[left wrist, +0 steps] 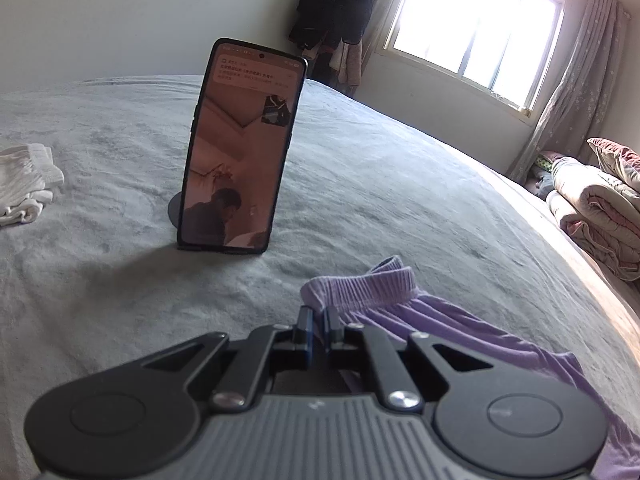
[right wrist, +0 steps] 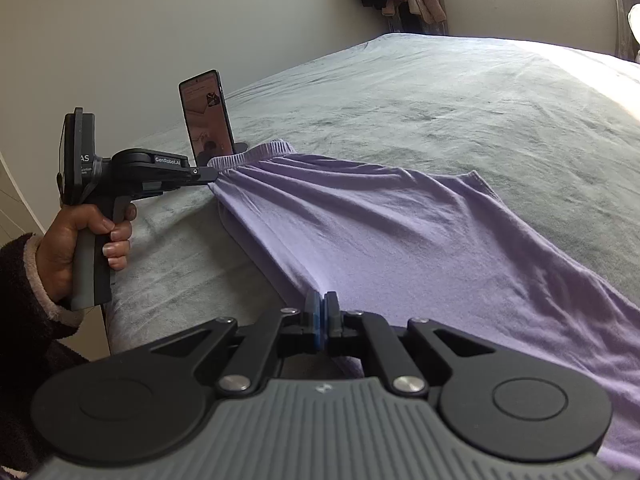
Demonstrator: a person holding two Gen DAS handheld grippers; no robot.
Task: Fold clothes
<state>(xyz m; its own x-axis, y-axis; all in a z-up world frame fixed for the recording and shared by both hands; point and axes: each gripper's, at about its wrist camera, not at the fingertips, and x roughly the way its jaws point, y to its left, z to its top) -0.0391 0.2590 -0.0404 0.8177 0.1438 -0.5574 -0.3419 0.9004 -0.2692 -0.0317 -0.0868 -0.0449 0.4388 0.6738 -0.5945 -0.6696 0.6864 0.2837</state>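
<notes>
Right wrist view — right gripper (right wrist: 322,308) clamped on the near edge of the lilac shorts (right wrist: 400,224) spread on the grey bed (right wrist: 440,96), left gripper (right wrist: 214,176) pinching their waistband corner — fabric taut between.

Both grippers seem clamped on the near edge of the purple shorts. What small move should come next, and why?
Probably lift both together and carry that edge across toward the far side. The left gripper pinches the waistband, the right gripper pinches the same near edge of the purple shorts, which lie spread flat on the bed.

bed (left wrist: 360,168) grey | window (left wrist: 476,28) bright | curtain (left wrist: 576,92) | wall (left wrist: 140,12) plain
</notes>
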